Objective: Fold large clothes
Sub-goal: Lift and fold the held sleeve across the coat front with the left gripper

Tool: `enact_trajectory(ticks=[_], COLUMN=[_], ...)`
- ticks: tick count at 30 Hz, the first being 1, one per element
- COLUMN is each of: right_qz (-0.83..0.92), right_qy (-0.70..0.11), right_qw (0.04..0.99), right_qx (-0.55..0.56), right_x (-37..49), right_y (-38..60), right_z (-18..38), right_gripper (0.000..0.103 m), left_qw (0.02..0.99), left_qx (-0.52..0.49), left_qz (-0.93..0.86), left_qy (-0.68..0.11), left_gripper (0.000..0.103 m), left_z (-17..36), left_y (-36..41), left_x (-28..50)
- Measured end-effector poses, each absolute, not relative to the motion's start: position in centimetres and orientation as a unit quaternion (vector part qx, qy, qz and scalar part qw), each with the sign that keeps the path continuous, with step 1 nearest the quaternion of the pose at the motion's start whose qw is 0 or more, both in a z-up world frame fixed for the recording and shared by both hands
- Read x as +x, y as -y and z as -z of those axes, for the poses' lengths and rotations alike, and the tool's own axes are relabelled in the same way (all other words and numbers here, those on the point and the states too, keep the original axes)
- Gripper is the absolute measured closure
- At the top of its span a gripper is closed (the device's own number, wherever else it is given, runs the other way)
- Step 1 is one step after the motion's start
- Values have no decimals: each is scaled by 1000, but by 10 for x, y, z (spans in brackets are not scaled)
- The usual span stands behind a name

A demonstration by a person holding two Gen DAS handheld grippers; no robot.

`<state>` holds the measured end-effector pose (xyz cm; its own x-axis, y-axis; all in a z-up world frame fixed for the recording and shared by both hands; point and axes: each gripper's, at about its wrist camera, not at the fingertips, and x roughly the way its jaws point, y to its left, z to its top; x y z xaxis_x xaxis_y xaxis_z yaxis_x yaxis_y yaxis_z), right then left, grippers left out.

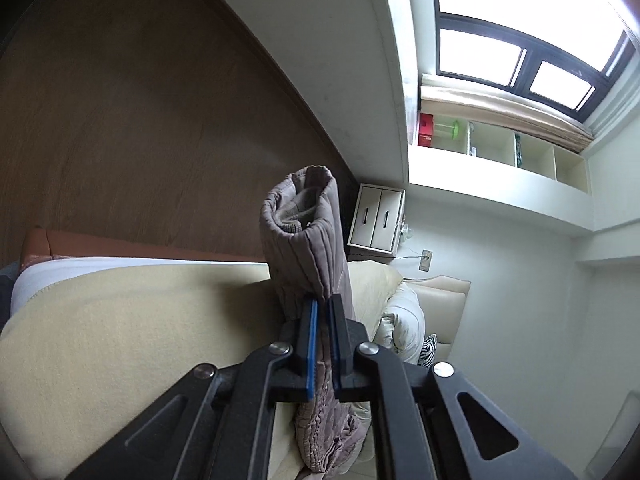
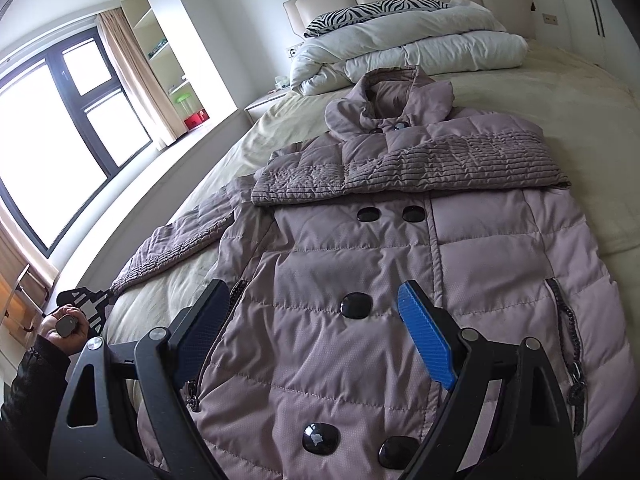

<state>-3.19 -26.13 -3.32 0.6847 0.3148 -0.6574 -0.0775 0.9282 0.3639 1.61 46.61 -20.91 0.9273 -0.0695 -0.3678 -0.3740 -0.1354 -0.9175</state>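
Two tongs at work: left tongs [image 1: 322,344] clamping soft, bulky coat's [image 2: 360,280] sleeve cuff [image 1: 300,216], right tongs [image 2: 320,336] spread open above its slippery quilted front, on bed [image 2: 560,100].

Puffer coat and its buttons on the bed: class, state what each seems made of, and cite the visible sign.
Puffer coat: apparently padded synthetic shell, matte mauve, with stitched quilting lines and puffy panels. Buttons: probably glossy black plastic, since they reflect window light.
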Motion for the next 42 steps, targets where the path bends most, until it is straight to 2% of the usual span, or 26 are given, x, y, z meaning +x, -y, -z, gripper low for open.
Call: enact_trajectory(ticks=[5,9,14,17,19,22,23,24,25,26,27,31,34,40,42], right_qz=[-109,-107,-99,-91,-83,-70,-69,-68,-65,-61,-58,-55,-61,-78,-80], right_qy=[-384,-378,-372,-366,-363,-360,-359,-358,-360,-363,-366,-375,-381,-393,-395], right_qw=[903,905,905,905,904,902,902,901,901,899,898,891,888,889,892], right_qx=[158,164,181,197,210,227,231,234,235,236,237,251,249,221,207], right_x=[-32,-32,-34,-36,-35,-36,-38,-39,-40,-40,-40,-36,-31,-23,-22], right_y=[264,268,283,298,311,332,338,344,349,354,358,362,351,312,302], right_z=[37,37,38,39,40,41,41,42,44,46,49,60,63,60,56], right_gripper=[16,16,16,16,16,16,16,16,16,16,16,16,16,16,16], left_qw=[734,816,896,922,926,918,918,917,912,902,888,808,744,616,608], left_qx=[-654,-544,-376,-277,-247,-285,-298,-306,-318,-345,-385,-535,-618,-743,-752], left_qz=[-84,-40,32,75,94,80,65,39,8,-13,-30,-118,-148,-146,-149], left_qy=[-162,-191,-235,-260,-271,-262,-254,-253,-258,-258,-250,-215,-206,-219,-206], left_gripper=[98,98,102,102,102,102,99,81,44,30,25,25,25,24,21], left_z=[146,88,34,19,19,28,32,37,43,53,65,116,153,219,222], left_y=[-445,-398,-294,-218,-180,-176,-189,-203,-226,-251,-281,-395,-450,-480,-480], left_x=[28,57,99,118,126,117,115,110,107,100,90,41,19,9,7])
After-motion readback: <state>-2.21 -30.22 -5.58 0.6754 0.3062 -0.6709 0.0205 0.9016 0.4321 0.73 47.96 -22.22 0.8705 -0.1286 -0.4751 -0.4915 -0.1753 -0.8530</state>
